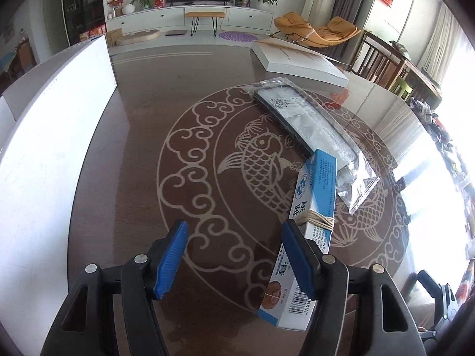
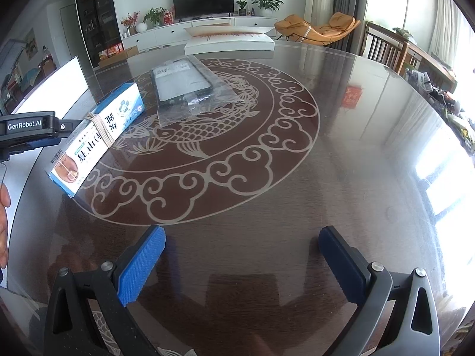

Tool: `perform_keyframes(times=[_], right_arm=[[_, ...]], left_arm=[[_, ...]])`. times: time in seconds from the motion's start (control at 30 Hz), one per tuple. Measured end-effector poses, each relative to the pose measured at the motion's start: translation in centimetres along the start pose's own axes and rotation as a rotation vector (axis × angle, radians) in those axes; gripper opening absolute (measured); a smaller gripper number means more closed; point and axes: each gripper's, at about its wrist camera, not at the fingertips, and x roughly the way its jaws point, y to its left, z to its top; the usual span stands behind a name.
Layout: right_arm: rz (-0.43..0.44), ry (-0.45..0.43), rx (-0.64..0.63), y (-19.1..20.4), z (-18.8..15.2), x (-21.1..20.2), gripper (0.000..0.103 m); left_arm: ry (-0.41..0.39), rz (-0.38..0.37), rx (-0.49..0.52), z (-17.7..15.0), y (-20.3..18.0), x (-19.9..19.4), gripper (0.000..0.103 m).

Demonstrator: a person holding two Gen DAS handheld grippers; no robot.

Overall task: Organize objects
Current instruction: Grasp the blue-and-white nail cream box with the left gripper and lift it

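My left gripper (image 1: 234, 255) has its jaws spread wide, blue pads (image 1: 170, 259) facing each other, nothing between them. It sits low and near, pointing toward the far side. In the right wrist view its black body (image 2: 28, 132) enters from the left edge, level. My right gripper (image 2: 242, 261) is likewise parted wide, pads (image 2: 142, 262) apart, gripping nothing, angled forward and downward. Part of my left hand (image 2: 3, 225) shows at the left edge, near side.
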Motion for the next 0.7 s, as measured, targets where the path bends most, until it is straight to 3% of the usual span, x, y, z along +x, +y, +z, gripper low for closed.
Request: perform_keyframes(times=[0.13, 0.27, 0.4, 0.57, 0.7], right_arm=[[-0.002, 0.001, -0.001, 0.0, 0.0, 0.0, 0.103], [-0.001, 0.000, 0.000, 0.0, 0.0, 0.0, 0.103], [-0.001, -0.001, 0.001, 0.1, -0.1, 0.0, 0.103], [-0.001, -0.002, 0.002, 0.1, -0.1, 0.0, 0.103], [-0.001, -0.001, 0.001, 0.1, 0.0, 0.0, 0.103]], left_arm=[[0.036, -0.107, -0.021, 0.0, -1.0, 1.1, 0.072], [0.028, -0.116, 0.024, -0.7, -2.4, 0.5, 0.072], [0.013, -0.175, 0.015, -0.4, -2.9, -0.2, 0.072], [0.069, -0.177, 0.057, -0.2, -5.8, 1.6, 0.072], [0.044, -0.065, 0.138, -0.9, -8.3, 2.8, 0.072]])
